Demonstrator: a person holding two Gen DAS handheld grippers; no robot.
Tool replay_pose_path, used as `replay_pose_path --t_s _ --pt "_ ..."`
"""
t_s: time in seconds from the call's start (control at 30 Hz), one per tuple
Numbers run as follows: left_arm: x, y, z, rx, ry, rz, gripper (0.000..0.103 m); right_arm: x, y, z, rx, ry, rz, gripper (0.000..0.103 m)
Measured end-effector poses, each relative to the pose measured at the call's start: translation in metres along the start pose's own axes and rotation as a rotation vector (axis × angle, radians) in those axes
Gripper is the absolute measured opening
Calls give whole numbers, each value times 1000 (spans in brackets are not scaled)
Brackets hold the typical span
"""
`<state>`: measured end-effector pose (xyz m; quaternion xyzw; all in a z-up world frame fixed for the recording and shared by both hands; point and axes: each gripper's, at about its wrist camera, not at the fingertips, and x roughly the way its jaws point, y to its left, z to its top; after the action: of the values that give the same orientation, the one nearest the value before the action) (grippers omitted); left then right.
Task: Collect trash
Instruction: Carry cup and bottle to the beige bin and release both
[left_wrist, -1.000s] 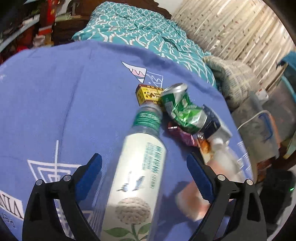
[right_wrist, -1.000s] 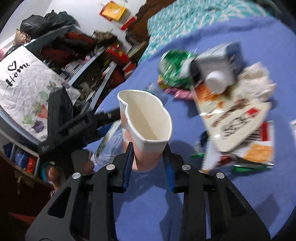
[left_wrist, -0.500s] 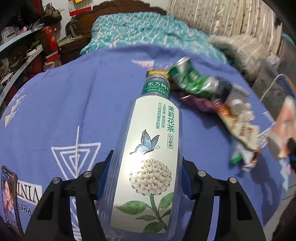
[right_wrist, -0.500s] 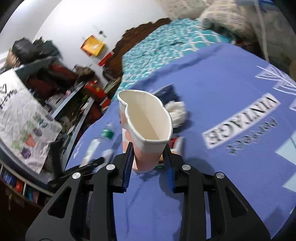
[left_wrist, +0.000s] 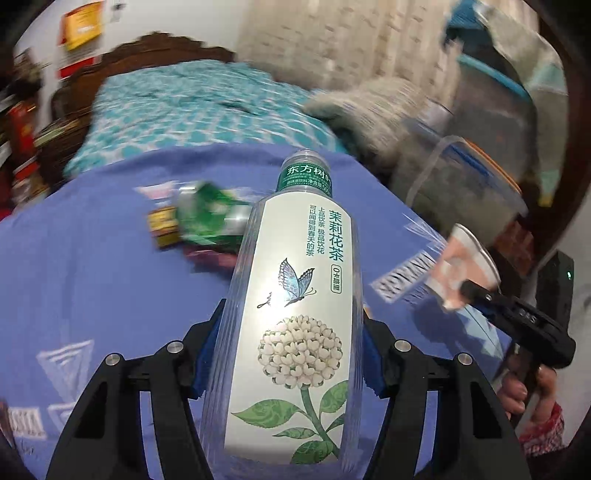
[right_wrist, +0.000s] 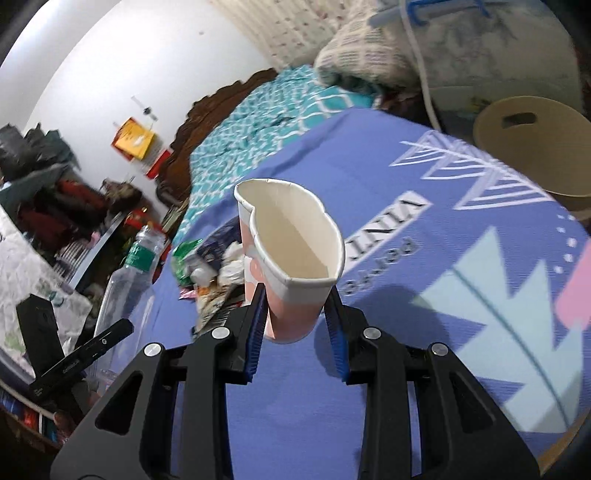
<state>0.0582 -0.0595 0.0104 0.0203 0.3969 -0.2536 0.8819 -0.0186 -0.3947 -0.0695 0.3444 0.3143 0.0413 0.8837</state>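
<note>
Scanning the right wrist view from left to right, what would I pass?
Clear plastic bottle with green label → pile of crumpled wrappers and trash → squashed pink-and-white paper cup in the right gripper → beige round bin with handle slot.

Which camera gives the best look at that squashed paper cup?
The right wrist view: the paper cup sits close and sharp in the right gripper, its dented rim and empty inside showing. The left wrist view shows it small and blurred at the right edge.

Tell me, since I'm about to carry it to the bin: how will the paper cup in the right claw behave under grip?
The paper cup looks thin and soft: its rim is already squashed out of round by the right claw. It appears empty, so probably light. Squeezing harder would likely crumple it further.
</note>
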Motion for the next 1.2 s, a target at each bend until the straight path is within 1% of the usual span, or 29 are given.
replay_pose_path --t_s 0.2,0.27,0.3,0.4,0.5,0.6,0.73,0.83,0.93,1.03,1.1,1.2 --pt "57 -73 34 140 94 -125 58 -24 -38 7 44 -73 -85 34" --pt "74 -95 41 186 126 -163 58 -34 -60 12 91 -100 -105 34" --pt "87 -113 48 221 154 -185 58 -38 -69 14 112 -111 -114 34" --pt "121 -159 60 308 214 -214 58 -57 -101 26 174 -168 -154 34" --pt "152 -198 69 368 271 -251 58 -73 -129 40 210 -218 -208 34" --pt "188 -249 80 447 340 -295 59 -82 -156 52 255 -247 -238 34" --pt "221 -305 82 568 391 -296 60 -87 -187 71 285 -257 -290 34" --pt "247 -333 81 615 417 -263 60 -84 -201 81 292 -238 -329 34" --pt "265 -349 81 635 427 -236 62 -77 -210 89 285 -217 -353 34" --pt "270 -356 80 654 415 -220 62 -70 -210 94 261 -201 -373 34" --pt "274 -358 83 658 399 -199 74 -66 -209 95 249 -189 -381 36" --pt "272 -360 89 651 381 -194 79 -62 -209 96 236 -170 -396 39"
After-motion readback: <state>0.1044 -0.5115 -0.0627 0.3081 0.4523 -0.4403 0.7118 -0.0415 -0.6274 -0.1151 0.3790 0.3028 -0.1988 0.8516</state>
